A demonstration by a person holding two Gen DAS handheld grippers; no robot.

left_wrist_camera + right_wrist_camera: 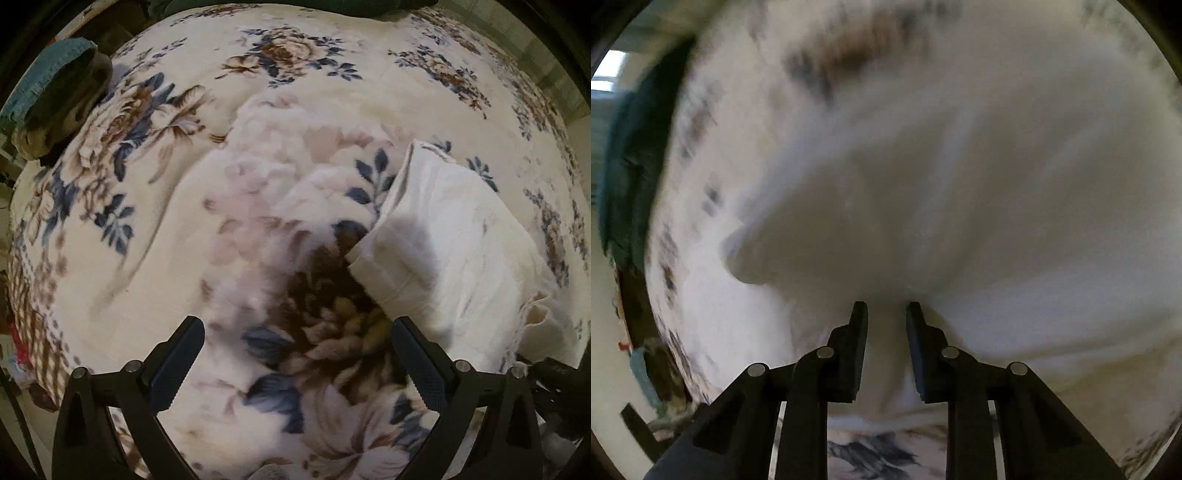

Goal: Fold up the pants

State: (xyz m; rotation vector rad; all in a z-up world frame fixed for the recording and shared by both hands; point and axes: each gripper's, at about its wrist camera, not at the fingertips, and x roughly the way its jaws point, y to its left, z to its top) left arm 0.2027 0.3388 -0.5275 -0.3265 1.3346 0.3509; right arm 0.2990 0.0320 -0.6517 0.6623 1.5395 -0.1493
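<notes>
Left wrist view: white pants lie on a floral blanket covering what looks like a bed, toward the right side of the view. One hemmed end juts toward the middle, its corner just beside the right finger of the left gripper. Left gripper's jaws stand wide, nothing btwn them, only blanket pattern under them. A teal cloth sits at the far left edge, well apart.

Right wrist view: blurred. Pants fill most of the frame, w/ blanket showing along the left and at the bottom. Right gripper is narrow, jaws close together w/ a ridge of white fabric pinched up btwn them; pads seem to press it, so prob a grip, tho blur leaves some doubt.

Handling, as a guess: light, soft, limp fabric, not fragile, will sag and bunch when lifted. Best held at hems or the waistband edge, where cloth is doubled and firmer. Left gripper would want that near hem corner.
</notes>
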